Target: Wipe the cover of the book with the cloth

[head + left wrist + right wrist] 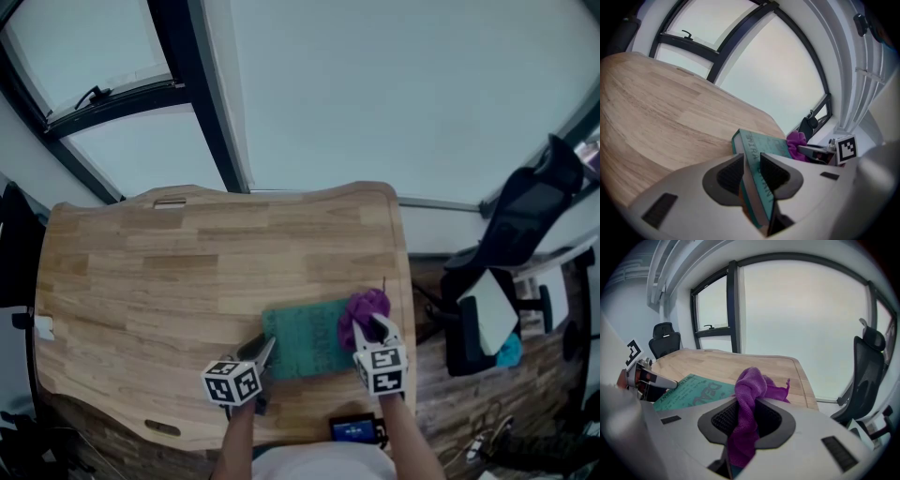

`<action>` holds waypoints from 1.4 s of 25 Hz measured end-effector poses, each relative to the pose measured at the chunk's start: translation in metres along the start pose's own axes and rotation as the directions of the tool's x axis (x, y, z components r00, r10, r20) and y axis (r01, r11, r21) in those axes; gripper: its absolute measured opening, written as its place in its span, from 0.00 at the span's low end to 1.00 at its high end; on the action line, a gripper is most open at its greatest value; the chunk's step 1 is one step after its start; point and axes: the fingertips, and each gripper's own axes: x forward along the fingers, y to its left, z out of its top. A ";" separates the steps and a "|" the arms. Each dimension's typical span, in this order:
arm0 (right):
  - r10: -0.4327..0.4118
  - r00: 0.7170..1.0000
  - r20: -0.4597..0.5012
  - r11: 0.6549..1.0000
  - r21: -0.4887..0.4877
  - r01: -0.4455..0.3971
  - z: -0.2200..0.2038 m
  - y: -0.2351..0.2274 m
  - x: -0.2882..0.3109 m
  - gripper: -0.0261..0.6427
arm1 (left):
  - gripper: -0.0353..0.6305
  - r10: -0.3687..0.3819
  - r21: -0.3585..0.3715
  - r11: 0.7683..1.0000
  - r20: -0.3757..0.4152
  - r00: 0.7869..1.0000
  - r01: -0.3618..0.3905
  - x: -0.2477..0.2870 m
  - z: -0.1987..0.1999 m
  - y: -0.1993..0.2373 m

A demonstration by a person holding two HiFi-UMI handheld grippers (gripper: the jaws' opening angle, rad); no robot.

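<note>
A teal book [300, 339] lies flat near the wooden table's front edge. Its near edge [759, 187] stands between the jaws of my left gripper [751, 161], whose pads flank it closely without clearly pressing; I read that gripper [265, 347] as open at the book's left side. A purple cloth [750, 385] hangs bunched between the pads of my right gripper [749, 408], which is shut on it. In the head view the cloth [367, 307] rests at the book's right end, under the right gripper [373, 326].
The wooden table [187, 272] reaches back to a large window. A black office chair [525, 225] stands to the right, off the table. A small dark device with a blue screen [356, 430] lies at the front edge.
</note>
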 end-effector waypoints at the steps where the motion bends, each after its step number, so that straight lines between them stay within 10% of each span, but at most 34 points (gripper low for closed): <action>1: 0.007 1.000 -0.005 1.000 0.001 -0.007 0.000 0.001 0.002 0.16 | 0.22 -0.010 -0.020 1.000 0.005 1.000 0.010 0.000 0.000 0.000; 35: 0.060 0.996 -0.063 0.997 0.054 -0.056 0.003 0.000 0.015 0.16 | 0.20 -0.012 0.028 1.000 0.021 1.000 0.011 0.005 0.000 0.005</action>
